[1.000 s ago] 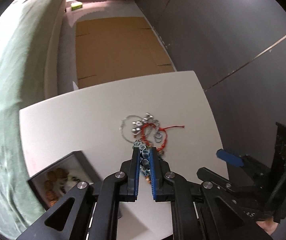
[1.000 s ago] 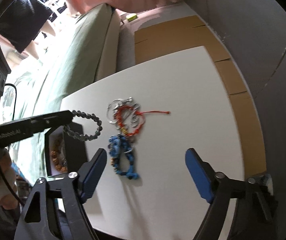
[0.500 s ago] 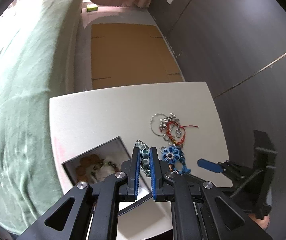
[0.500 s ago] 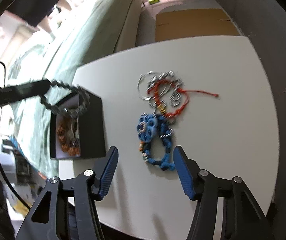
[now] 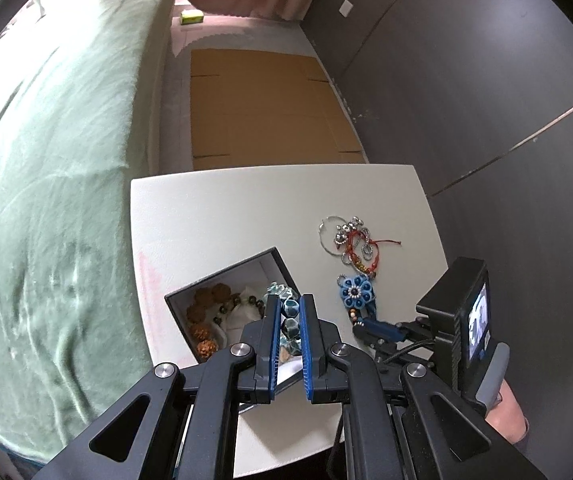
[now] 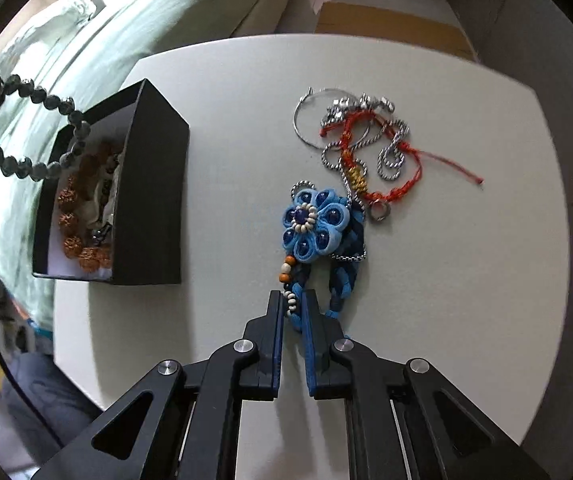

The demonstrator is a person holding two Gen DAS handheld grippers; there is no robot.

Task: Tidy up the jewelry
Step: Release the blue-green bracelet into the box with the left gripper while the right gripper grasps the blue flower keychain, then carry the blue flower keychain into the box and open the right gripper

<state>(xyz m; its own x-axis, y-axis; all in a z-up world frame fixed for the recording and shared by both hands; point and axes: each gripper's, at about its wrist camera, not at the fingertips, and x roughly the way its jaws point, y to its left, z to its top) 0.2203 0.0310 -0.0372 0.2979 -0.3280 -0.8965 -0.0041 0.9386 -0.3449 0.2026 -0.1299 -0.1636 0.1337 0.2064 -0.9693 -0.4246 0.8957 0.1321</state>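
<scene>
My left gripper (image 5: pixel 289 300) is shut on a grey-green bead bracelet (image 5: pixel 288 312) and holds it over the open black box (image 5: pixel 222 276). In the right wrist view that bracelet (image 6: pixel 26 160) dangles above the box (image 6: pixel 154 184), which holds brown bead strings. A blue flower bracelet (image 6: pixel 310 228) lies on the white table (image 6: pixel 446 280). My right gripper (image 6: pixel 291 294) points down at its near end. Its jaws are closing, and the pads pinch the bracelet's beaded tail. Beyond it lies a tangle of red cord bracelet (image 6: pixel 390 192), silver chain (image 6: pixel 390 156) and a hoop (image 6: pixel 306 120).
A green sofa (image 5: pixel 46 160) runs along the table's left side. Flat cardboard (image 5: pixel 262 100) lies on the floor past the far edge, with a dark wall (image 5: pixel 466 80) to the right. A person's hand (image 5: pixel 502 412) grips the right tool.
The left gripper carried the bead bracelet from the pile over to the box. The right gripper dropped toward the blue flower bracelet and its wide jaws closed on the tail.
</scene>
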